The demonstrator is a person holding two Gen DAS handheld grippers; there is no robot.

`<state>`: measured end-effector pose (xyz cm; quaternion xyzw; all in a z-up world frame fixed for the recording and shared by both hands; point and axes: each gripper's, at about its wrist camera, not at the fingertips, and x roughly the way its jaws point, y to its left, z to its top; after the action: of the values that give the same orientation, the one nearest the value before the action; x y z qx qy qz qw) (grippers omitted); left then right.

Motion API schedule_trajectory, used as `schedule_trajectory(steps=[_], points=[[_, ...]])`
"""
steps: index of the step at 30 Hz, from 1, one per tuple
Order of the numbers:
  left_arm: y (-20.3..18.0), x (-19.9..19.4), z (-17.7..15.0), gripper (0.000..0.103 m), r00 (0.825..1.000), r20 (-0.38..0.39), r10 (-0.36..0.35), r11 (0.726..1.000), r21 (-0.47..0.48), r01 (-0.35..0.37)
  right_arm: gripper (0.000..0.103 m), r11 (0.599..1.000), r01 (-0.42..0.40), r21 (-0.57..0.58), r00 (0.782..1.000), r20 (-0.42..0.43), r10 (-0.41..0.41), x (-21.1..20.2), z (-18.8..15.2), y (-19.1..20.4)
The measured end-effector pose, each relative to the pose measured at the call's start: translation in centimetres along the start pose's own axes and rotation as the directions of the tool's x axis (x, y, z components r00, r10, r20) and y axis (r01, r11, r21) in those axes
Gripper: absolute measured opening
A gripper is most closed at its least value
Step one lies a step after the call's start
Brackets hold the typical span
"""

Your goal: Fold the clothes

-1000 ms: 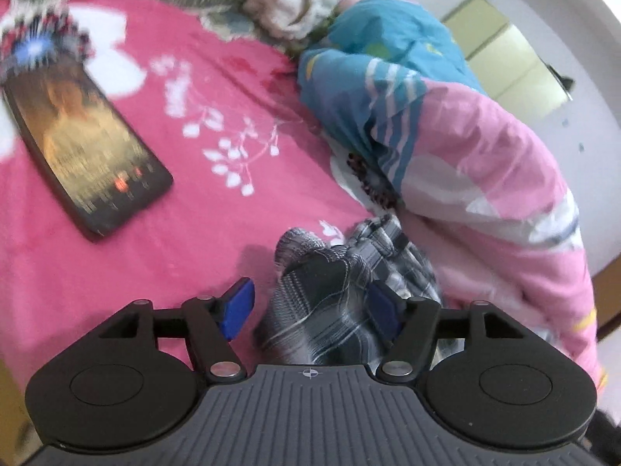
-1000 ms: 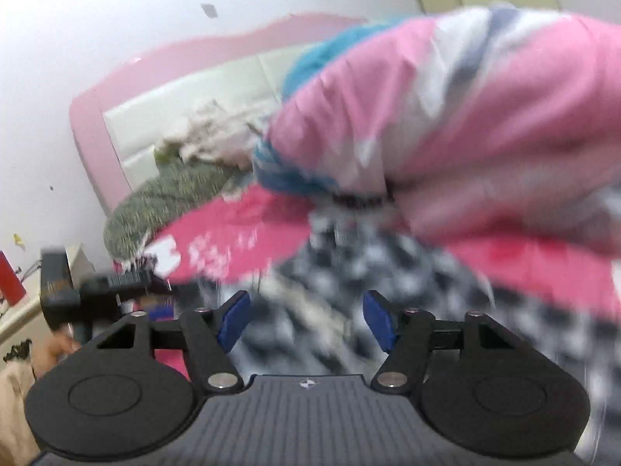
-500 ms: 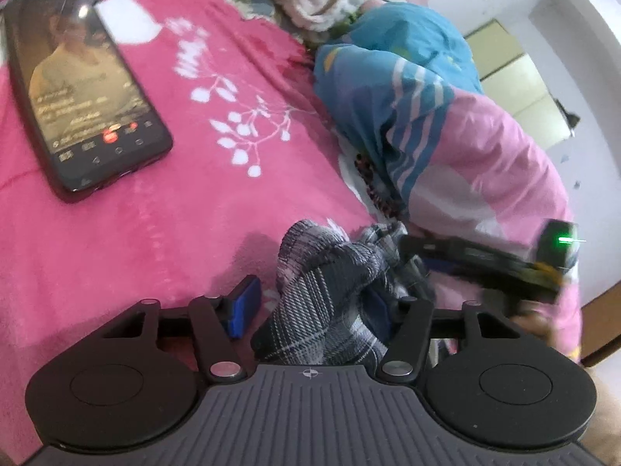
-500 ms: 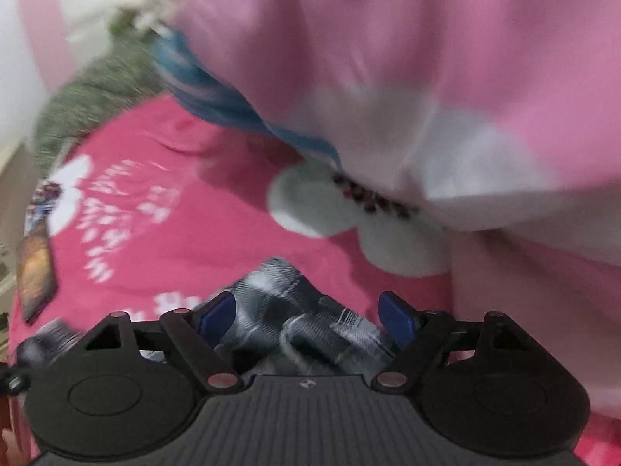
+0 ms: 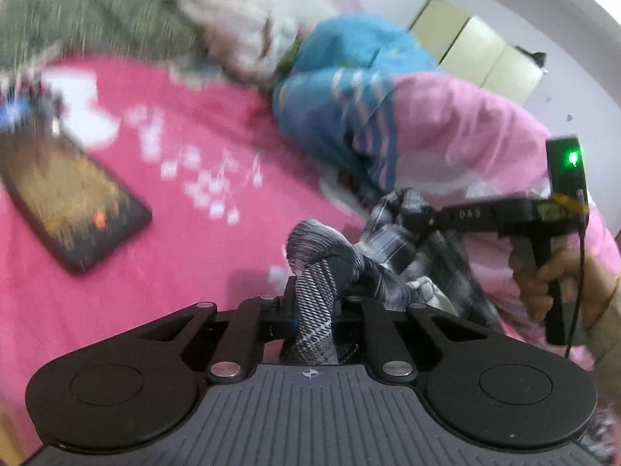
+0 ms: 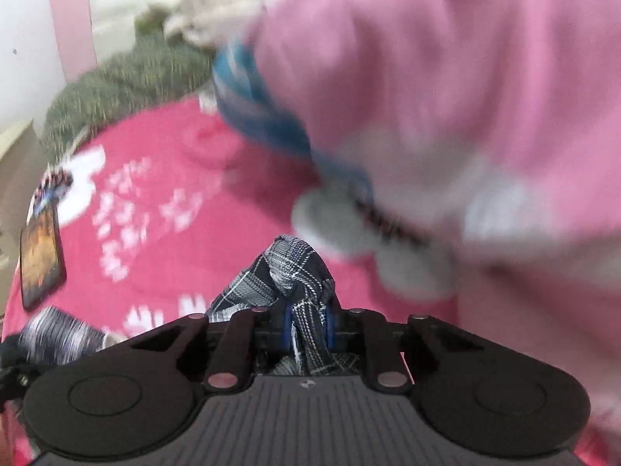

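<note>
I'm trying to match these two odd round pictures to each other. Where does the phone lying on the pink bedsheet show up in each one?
Left wrist view: the phone lies at the left, screen lit, on the pink bedsheet.
Right wrist view: the phone sits small at the far left edge, on the same sheet.
Shared landmark: the pink and blue quilt bunched on the right in both views.

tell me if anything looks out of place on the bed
A phone lies on the pink bedsheet with its screen lit, an odd thing beside laundry. The checked garment is bunched rather than flat, with both grippers closing on it.
</note>
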<state>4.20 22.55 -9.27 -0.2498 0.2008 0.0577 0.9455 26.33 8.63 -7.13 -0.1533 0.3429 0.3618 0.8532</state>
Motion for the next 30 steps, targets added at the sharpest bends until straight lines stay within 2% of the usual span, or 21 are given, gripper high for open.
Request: schedule_trajectory(steps=[3, 7, 11, 16, 17, 18, 20, 23, 25, 27, 30], points=[[-0.4, -0.4, 0.9, 0.008, 0.993, 0.100, 0.068, 0.996, 0.043, -0.072, 0.016, 1.000, 0.026, -0.003, 0.996, 0.089, -0.026, -0.7, 1.7, 0.6], [-0.5, -0.1, 1.9, 0.008, 0.968, 0.190, 0.167, 0.981, 0.068, -0.183, 0.016, 1.000, 0.023, -0.008, 0.985, 0.170, -0.021, 0.4, 4.2, 2.1], [-0.3, 0.9, 2.1, 0.008, 0.947, 0.197, 0.255, 0.956, 0.095, -0.277, 0.016, 0.999, 0.019, -0.034, 0.982, 0.187, -0.013, 4.1, 5.3, 3.2], [-0.7, 2.2, 1.3, 0.009, 0.938, 0.145, 0.314, 0.925, 0.175, -0.337, 0.019, 0.998, 0.046, -0.048, 0.993, 0.111, -0.041, 10.0, 4.5, 4.5], [-0.9, 2.3, 1.0, 0.009, 0.937, 0.140, 0.321, 0.919, 0.195, -0.344, 0.023, 0.997, 0.054, -0.058, 0.996, 0.074, -0.050, 11.1, 4.2, 4.7], [-1.2, 2.2, 0.8, 0.009, 0.936, 0.145, 0.322, 0.913, 0.215, -0.347, 0.031, 0.996, 0.062, -0.068, 0.998, 0.036, -0.060, 12.1, 3.9, 4.9], [-1.8, 1.9, 0.3, 0.010, 0.933, 0.170, 0.317, 0.900, 0.256, -0.352, 0.043, 0.993, 0.095, -0.063, 0.995, 0.015, -0.094, 12.1, 3.7, 5.1], [-2.6, 1.4, -0.2, 0.010, 0.931, 0.208, 0.300, 0.879, 0.319, -0.354, 0.045, 0.996, 0.089, 0.004, 0.995, 0.042, -0.090, 8.9, 4.5, 4.4], [-3.3, 1.4, -0.6, 0.010, 0.934, 0.217, 0.285, 0.866, 0.360, -0.348, 0.055, 0.997, 0.068, 0.047, 0.996, 0.047, -0.070, 6.6, 5.2, 4.0], [-4.1, 1.3, -1.0, 0.010, 0.937, 0.227, 0.264, 0.851, 0.403, -0.338, 0.059, 0.999, 0.013, 0.050, 1.000, 0.018, -0.014, 5.0, 6.3, 4.4], [-5.5, 1.4, -2.0, 0.010, 0.939, 0.250, 0.236, 0.805, 0.491, -0.333, 0.060, 0.999, -0.036, 0.017, 0.998, -0.055, 0.037, 4.5, 8.1, 6.8]])
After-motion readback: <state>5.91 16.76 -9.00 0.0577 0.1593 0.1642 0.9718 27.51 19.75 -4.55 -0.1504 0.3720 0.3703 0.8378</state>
